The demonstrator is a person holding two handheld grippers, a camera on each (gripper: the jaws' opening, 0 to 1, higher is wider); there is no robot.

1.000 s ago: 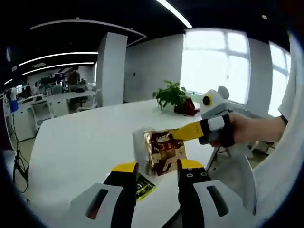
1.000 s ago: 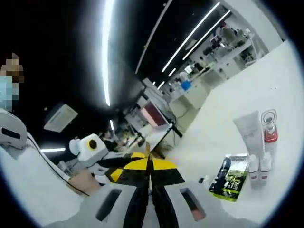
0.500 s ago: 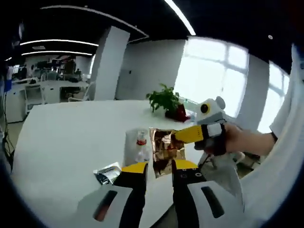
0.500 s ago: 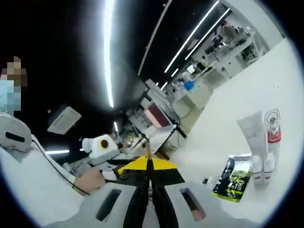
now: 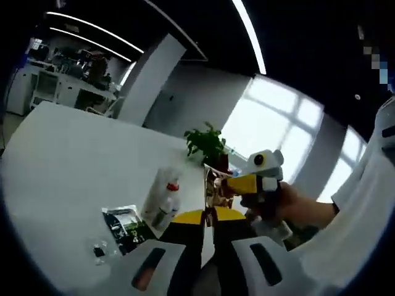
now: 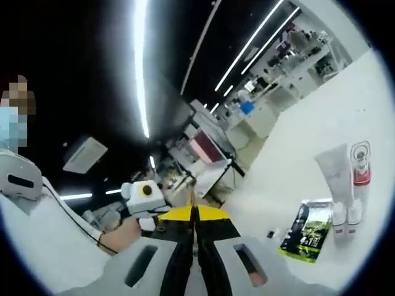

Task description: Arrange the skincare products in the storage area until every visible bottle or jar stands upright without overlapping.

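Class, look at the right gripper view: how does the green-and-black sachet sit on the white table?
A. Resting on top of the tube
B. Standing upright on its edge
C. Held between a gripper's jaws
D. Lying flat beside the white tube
D: the green-and-black sachet lies flat on the white table, next to the white tube.

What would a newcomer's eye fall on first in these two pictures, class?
Probably the two yellow-tipped grippers meeting over the white table: the right gripper pinches a shiny gold-brown packet just above the left gripper. Next, the white tube, red-collared bottle and green sachet grouped on the table.
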